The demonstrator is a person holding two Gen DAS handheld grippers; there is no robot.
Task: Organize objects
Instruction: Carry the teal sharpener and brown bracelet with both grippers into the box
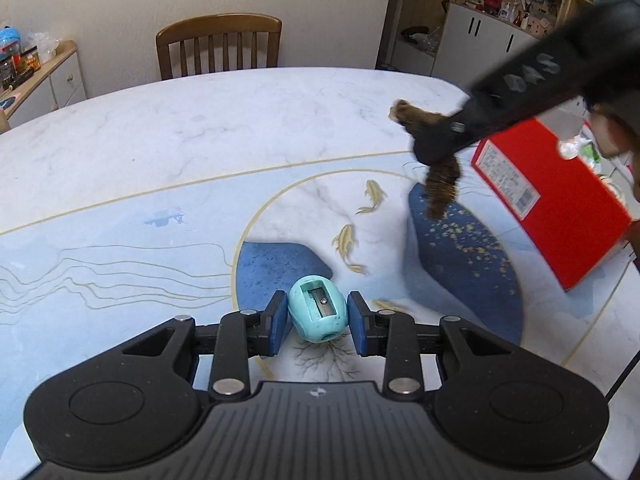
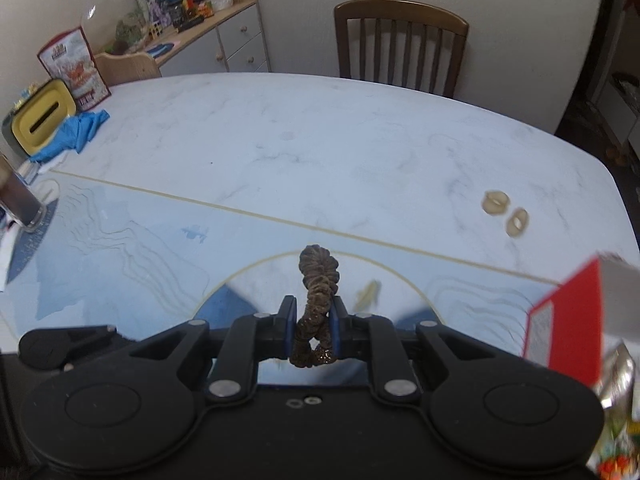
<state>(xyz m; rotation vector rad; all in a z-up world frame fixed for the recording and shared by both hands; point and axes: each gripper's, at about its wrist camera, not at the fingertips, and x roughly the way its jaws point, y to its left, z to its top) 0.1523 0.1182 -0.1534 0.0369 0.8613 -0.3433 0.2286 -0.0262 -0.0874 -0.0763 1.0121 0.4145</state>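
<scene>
Around you is a dining room, and both of your tools are over a big pale table (image 1: 168, 152) with blue patches and little gold fish painted on it.

Your left gripper (image 1: 318, 318) sits low over the table and points forward, nearly flat. Its two blue pads (image 1: 278, 318) are close on each side of a small teal pencil sharpener (image 1: 318, 314), and they look like they are touching it. The sharpener is tipped so its blade slot faces up at the camera. You cannot tell if it is resting on the table or lifted a bit.

Your right gripper (image 2: 313, 326) is pinched tight on a brown fuzzy hair tie (image 2: 316, 300). The hair tie is squeezed in the middle, with one loop sticking out past the fingertips and one loop behind them. From the left camera, your right gripper (image 1: 432, 148) comes in from the upper right, slanting down, up in the air above a dark blue patch, and the hair tie (image 1: 440, 188) hangs down from it (that view is blurry).

Just to the right of it is a red box (image 1: 560, 208), tilted. Far across the table stands a wooden chair (image 2: 400, 44). Two small tan rings (image 2: 506, 214) lie on the table well off to the right, and a blue cloth (image 2: 76, 132) lies far left beside a yellow tin (image 2: 42, 118).
</scene>
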